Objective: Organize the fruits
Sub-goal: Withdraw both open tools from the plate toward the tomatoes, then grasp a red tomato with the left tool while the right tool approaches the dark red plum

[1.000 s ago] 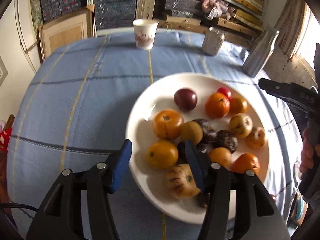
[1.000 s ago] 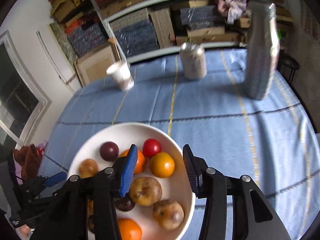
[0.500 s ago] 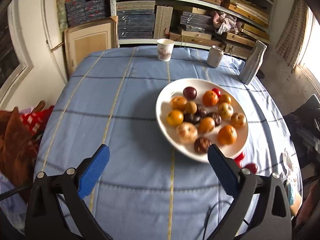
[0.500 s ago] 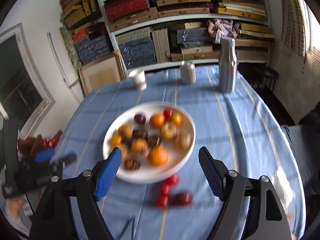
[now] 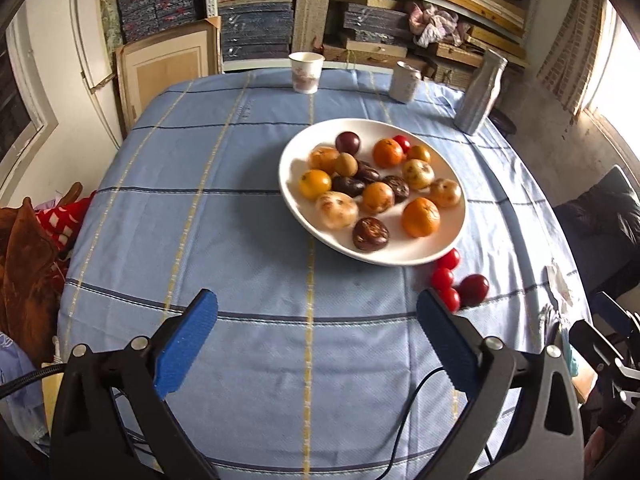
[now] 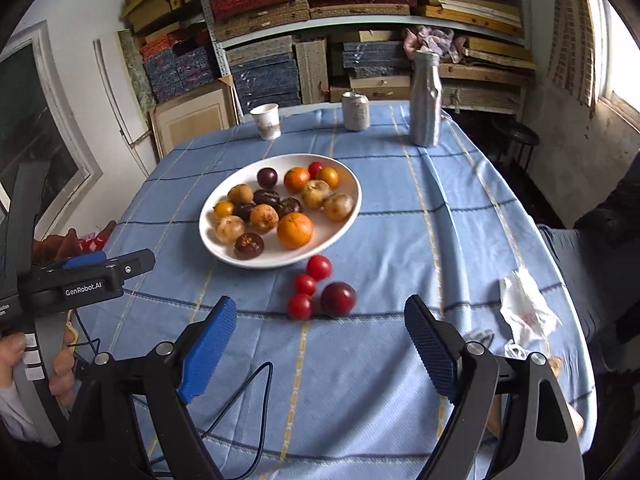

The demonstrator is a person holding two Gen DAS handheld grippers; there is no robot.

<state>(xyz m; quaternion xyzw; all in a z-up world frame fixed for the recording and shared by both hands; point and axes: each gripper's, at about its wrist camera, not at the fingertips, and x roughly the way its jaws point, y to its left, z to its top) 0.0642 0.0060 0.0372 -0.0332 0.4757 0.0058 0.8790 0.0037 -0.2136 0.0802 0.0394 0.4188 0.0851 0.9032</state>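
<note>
1. Left wrist view: the left gripper (image 5: 316, 338) hangs over bare blue tablecloth (image 5: 224, 216) with its jaws spread wide and nothing between them. The white plate (image 5: 298, 212) of mixed fruit lies ahead and a little to the right. Four loose red fruits (image 5: 456, 278) sit on the cloth just beside the plate's near rim, close to the tip of the right-hand finger but outside the gap.

2. Right wrist view: the right gripper (image 6: 320, 338) is empty too, its jaws opening. The loose red fruits (image 6: 320, 288) lie straight ahead, just beyond the fingertips and centred on the gap, with the plate (image 6: 344, 220) right behind them. They are round, so no axis matters. I'd judge the right hand better lined up for them.
</note>
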